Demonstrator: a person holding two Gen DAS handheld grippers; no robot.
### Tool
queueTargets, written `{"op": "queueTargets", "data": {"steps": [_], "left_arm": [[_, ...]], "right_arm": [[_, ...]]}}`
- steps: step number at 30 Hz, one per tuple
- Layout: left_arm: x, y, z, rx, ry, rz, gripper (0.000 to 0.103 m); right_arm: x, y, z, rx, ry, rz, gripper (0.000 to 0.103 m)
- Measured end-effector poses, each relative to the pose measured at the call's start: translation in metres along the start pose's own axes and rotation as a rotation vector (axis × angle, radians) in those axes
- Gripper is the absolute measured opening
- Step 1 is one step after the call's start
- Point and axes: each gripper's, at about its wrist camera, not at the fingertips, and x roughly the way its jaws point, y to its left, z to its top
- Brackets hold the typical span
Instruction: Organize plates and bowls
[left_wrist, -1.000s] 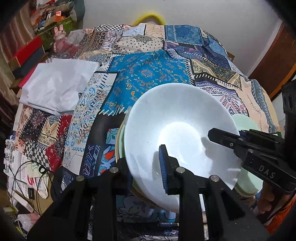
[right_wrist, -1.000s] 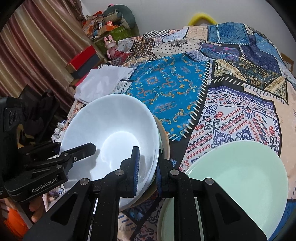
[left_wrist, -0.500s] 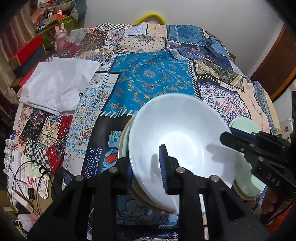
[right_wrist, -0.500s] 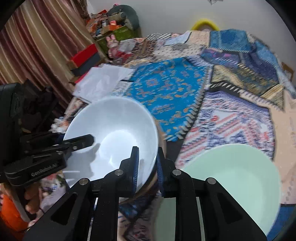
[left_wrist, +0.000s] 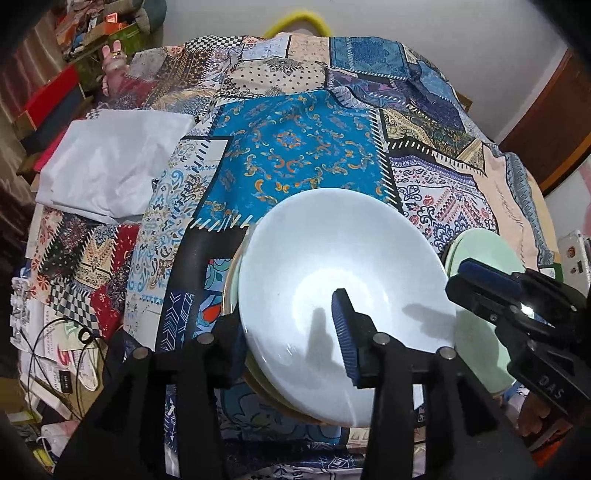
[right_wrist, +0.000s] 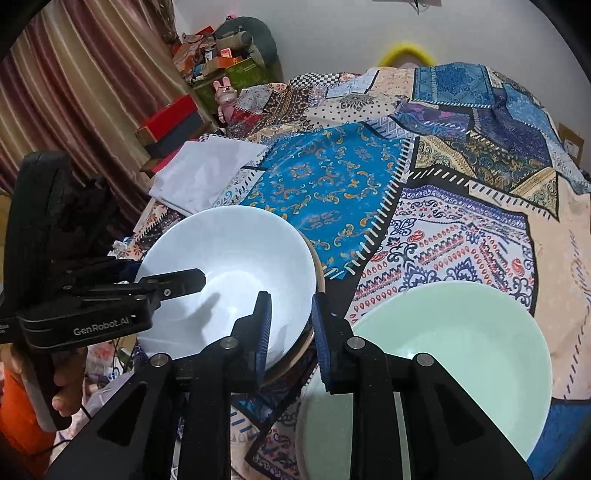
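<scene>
A white bowl (left_wrist: 343, 280) sits on a stack of plates near the front edge of the patchwork cloth; it also shows in the right wrist view (right_wrist: 236, 266). My left gripper (left_wrist: 291, 332) is shut on the bowl's near rim, one finger inside, one outside. My right gripper (right_wrist: 290, 325) straddles the bowl's right rim with jaws slightly apart, not touching. It shows in the left wrist view (left_wrist: 480, 284). A pale green bowl (right_wrist: 454, 350) sits to the right, seen also in the left wrist view (left_wrist: 484, 258).
A folded white cloth (left_wrist: 107, 166) lies at the left of the patchwork tablecloth (left_wrist: 295, 147). Red boxes (right_wrist: 170, 118) and clutter stand beyond the left edge. Cables and papers (left_wrist: 62, 343) lie below the left front edge.
My right gripper has opened slightly and let go of the white bowl's right rim. The left gripper keeps its hold on the bowl.
</scene>
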Motion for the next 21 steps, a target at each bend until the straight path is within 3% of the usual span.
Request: {"op": "queueTargets", "data": {"steps": [5,7,14,21], "left_arm": [[-0.01,0.003,-0.001,-0.012,-0.019,-0.003,0.043],[-0.018,0.006,-0.001,-0.027,-0.032,-0.014,0.049],[-0.036,0.016,-0.005,-0.023,-0.104,0.014,0.053],[-0.006,0.036,-0.02,-0.07,-0.018,-0.009,0.053]], "right_arm": [[-0.007,0.001,-0.001,-0.006,-0.023,-0.013,0.041],[-0.009,0.001,0.0,-0.007,-0.026,-0.016,0.042],[-0.008,0.001,0.001,-0.005,-0.029,-0.017,0.043],[0.008,0.0,-0.001,-0.001,0.012,-0.025,0.043]]}}
